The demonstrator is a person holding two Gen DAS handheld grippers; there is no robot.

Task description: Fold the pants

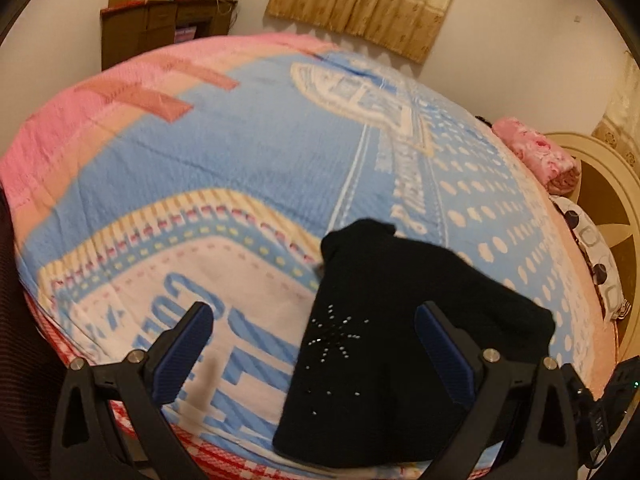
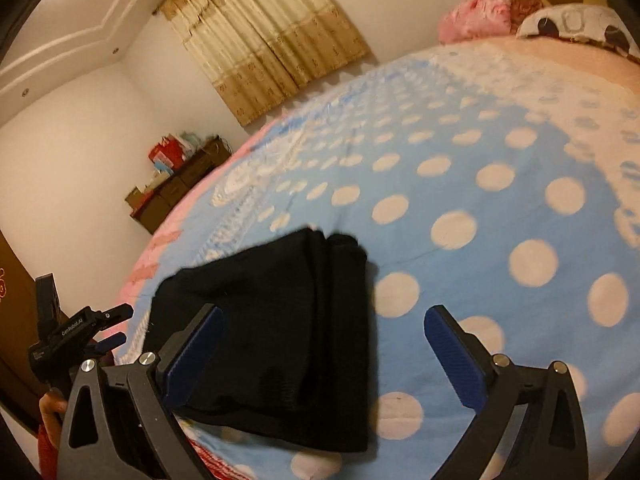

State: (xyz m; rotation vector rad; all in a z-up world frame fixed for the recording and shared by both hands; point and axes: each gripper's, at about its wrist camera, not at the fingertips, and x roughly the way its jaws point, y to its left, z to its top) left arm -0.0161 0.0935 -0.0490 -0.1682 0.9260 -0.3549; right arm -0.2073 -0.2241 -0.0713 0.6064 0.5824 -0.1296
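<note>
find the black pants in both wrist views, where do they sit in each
Left wrist view: the folded black pants lie on the bedspread at lower centre-right, partly behind the right finger of the open left tool.
Right wrist view: they lie at lower centre-left, behind the left finger of the open right tool.
Shared landmark: the beige curtain on the far wall.
</note>
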